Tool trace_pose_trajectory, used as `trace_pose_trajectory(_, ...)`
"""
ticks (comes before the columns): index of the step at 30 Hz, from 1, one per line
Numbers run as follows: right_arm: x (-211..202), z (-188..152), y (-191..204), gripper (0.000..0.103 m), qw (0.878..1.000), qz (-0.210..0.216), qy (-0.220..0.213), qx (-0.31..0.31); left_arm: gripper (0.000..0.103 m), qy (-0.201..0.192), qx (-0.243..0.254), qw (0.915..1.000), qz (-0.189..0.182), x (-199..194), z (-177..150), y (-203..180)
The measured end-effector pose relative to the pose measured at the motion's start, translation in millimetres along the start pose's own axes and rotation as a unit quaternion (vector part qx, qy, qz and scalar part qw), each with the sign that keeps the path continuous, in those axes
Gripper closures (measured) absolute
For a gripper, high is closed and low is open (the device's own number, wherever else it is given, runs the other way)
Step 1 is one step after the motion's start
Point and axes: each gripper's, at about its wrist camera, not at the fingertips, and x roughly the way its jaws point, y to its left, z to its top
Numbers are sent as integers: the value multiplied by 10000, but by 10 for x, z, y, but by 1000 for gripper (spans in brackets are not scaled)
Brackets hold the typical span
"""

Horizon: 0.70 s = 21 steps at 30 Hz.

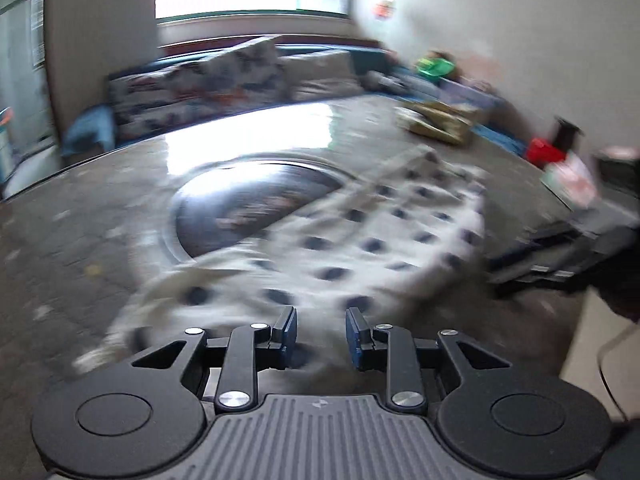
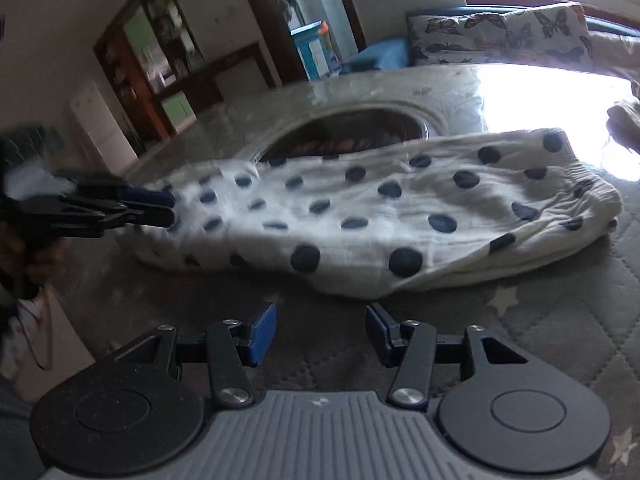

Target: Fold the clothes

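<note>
A white garment with dark blue polka dots (image 2: 380, 216) lies bunched on a grey quilted table cover (image 2: 560, 340); it also shows blurred in the left wrist view (image 1: 360, 240). My left gripper (image 1: 321, 336) is open just above the garment's near end; in the right wrist view it (image 2: 160, 206) shows at the garment's left end. My right gripper (image 2: 321, 334) is open and empty over the cover, just short of the garment's near edge. It shows at the right in the left wrist view (image 1: 520, 264).
A round dark inset (image 1: 248, 212) sits in the table middle, partly under the garment. A folded yellowish cloth (image 1: 436, 120) lies at the far right. A butterfly-print cushion (image 2: 500, 36) and sofa stand behind the table. A cabinet (image 2: 148, 56) stands at the far left.
</note>
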Motion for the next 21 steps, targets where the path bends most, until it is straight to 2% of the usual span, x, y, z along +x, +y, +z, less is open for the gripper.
trace_pose_trajectory(5, 70, 80, -18, 52, 9998, 71, -189, 39, 74, 207, 487, 9959, -738, 185, 47, -328)
trace_pose_trajectory(9, 52, 161, -35, 52, 9986, 270, -439, 122, 74, 398, 591, 9938, -850, 320, 66, -434)
trace_pose_trajectory(13, 26, 254, -70, 52, 9965, 418, -668, 293, 74, 397, 828, 9939, -613, 385, 84, -535)
trace_pose_trajectory(18, 1, 290, -100, 52, 9952, 443, -751, 452, 74, 263, 1354, 9903, -144, 492, 97, -693)
trace_pose_trajectory(21, -85, 231, -55, 52, 9958, 412, -744, 349, 74, 305, 1508, 9881, -70, 586, 102, -728)
